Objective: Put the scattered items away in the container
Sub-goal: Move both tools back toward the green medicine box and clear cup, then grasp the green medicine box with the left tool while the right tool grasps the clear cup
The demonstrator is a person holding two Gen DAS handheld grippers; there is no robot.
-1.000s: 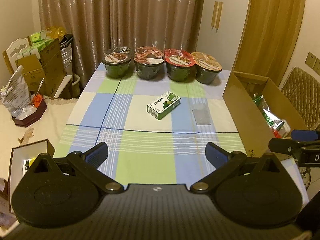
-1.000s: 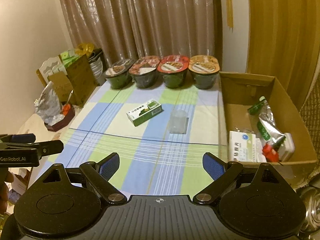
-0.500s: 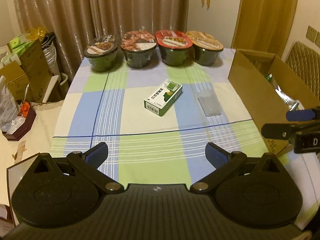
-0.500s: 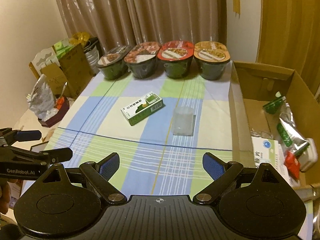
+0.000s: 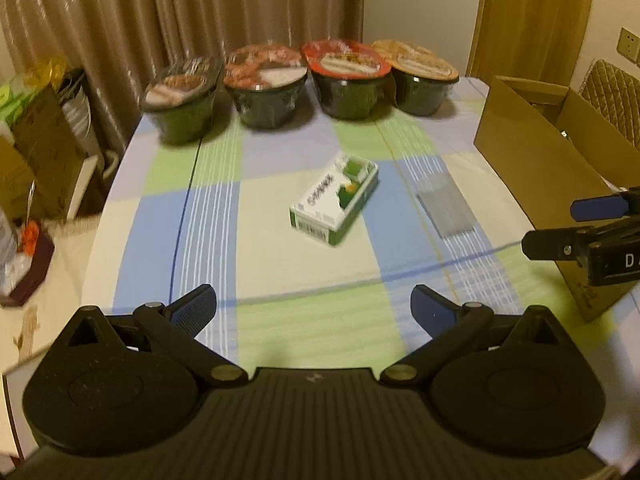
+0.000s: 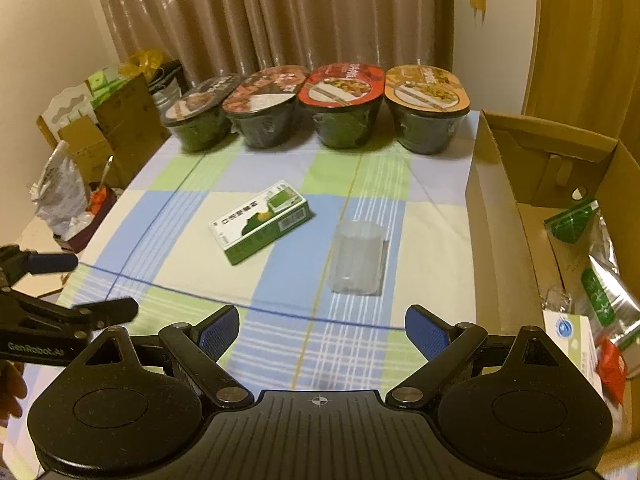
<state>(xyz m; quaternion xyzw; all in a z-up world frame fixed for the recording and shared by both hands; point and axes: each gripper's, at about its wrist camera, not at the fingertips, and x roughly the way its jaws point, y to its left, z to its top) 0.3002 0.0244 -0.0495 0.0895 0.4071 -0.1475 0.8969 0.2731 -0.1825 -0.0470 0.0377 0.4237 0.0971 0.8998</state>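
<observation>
A green and white carton (image 5: 335,197) (image 6: 262,221) lies flat mid-table on the checked cloth. To its right lies a clear plastic case (image 5: 445,211) (image 6: 358,257). The open cardboard box (image 5: 532,152) (image 6: 500,216) stands at the table's right edge and holds packets and a white carton (image 6: 570,340). My left gripper (image 5: 314,312) hangs open and empty short of the green carton. My right gripper (image 6: 322,330) is open and empty too, just short of the clear case. Each gripper shows at the edge of the other's view.
Several lidded instant-noodle bowls (image 5: 344,76) (image 6: 340,104) line the far edge before a brown curtain (image 6: 280,12). Left of the table stand cardboard boxes and bags (image 6: 108,128) and a low side surface with clutter (image 6: 64,200). A quilted chair back (image 5: 612,96) is behind the box.
Both grippers have moved forward over the table, so the carton, case and bowls look nearer and larger. Nothing on the table has moved. Both stay open.
</observation>
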